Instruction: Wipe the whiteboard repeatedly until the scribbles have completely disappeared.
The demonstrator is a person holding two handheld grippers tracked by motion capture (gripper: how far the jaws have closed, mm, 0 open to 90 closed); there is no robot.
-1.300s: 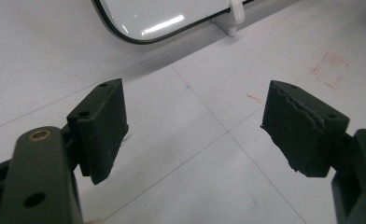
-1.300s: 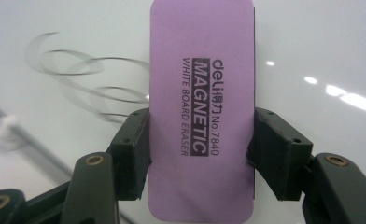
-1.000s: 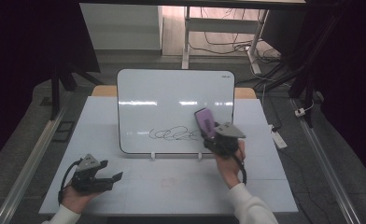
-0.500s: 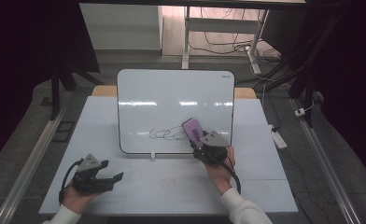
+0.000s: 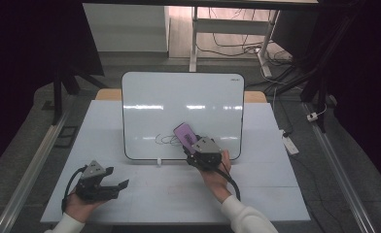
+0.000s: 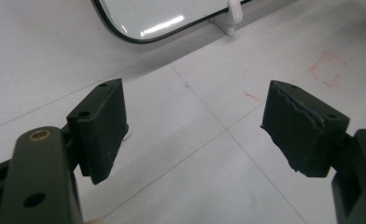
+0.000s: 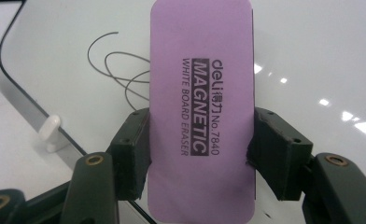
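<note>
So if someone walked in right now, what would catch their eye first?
The purple eraser, clamped in the right gripper and lying against the lower part of the whiteboard that stands on the table. Just left of it, a dark scribble is not yet wiped. The left gripper rests open and empty near the table's front left.
</note>
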